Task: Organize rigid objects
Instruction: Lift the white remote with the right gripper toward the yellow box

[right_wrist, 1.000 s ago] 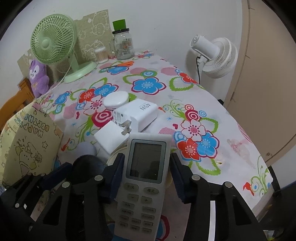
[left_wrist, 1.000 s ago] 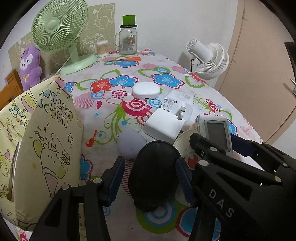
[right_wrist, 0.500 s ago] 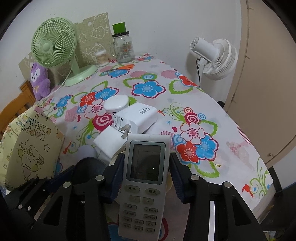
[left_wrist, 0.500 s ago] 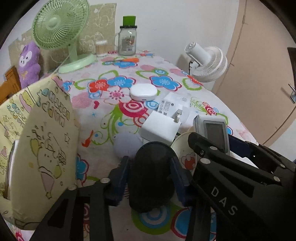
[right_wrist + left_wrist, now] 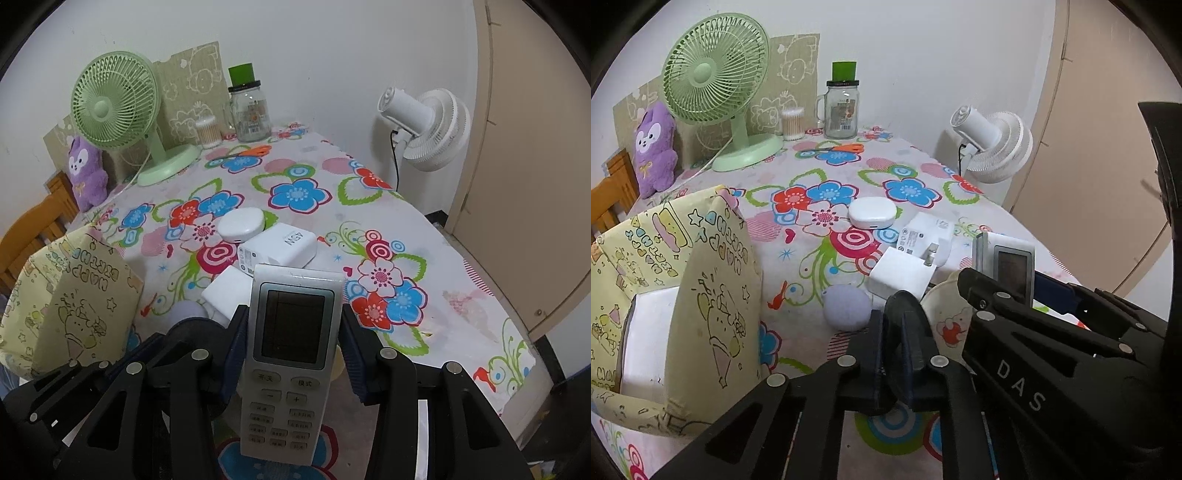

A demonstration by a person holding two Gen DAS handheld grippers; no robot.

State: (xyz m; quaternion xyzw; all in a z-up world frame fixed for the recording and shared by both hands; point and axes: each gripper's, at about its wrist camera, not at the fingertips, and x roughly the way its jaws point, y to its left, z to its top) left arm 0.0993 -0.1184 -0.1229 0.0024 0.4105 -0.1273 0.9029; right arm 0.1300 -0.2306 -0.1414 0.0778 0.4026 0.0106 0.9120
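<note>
My left gripper (image 5: 895, 343) is shut on a black rounded object (image 5: 905, 325), now turned edge-on between the jaws, above the flowered tablecloth (image 5: 812, 236). My right gripper (image 5: 290, 332) is shut on a white remote control (image 5: 291, 354) with a screen and buttons, held above the table; it also shows in the left wrist view (image 5: 1008, 262). On the table lie two white chargers (image 5: 901, 273) (image 5: 925, 234), a white oval case (image 5: 872, 213) and a pale lilac puck (image 5: 847, 308). A yellow cartoon-print bag (image 5: 676, 295) stands open at the left.
A green fan (image 5: 714, 85), glass jar (image 5: 841, 109), cotton swab tub (image 5: 792, 123), orange scissors (image 5: 846, 148) and purple plush (image 5: 653, 147) sit at the back. A white fan (image 5: 995, 146) stands beyond the right table edge. A small patterned dish (image 5: 947, 317) lies under the grippers.
My left gripper closed on the black object, which lifted and turned edge-on. My right gripper rose slightly with the remote.
</note>
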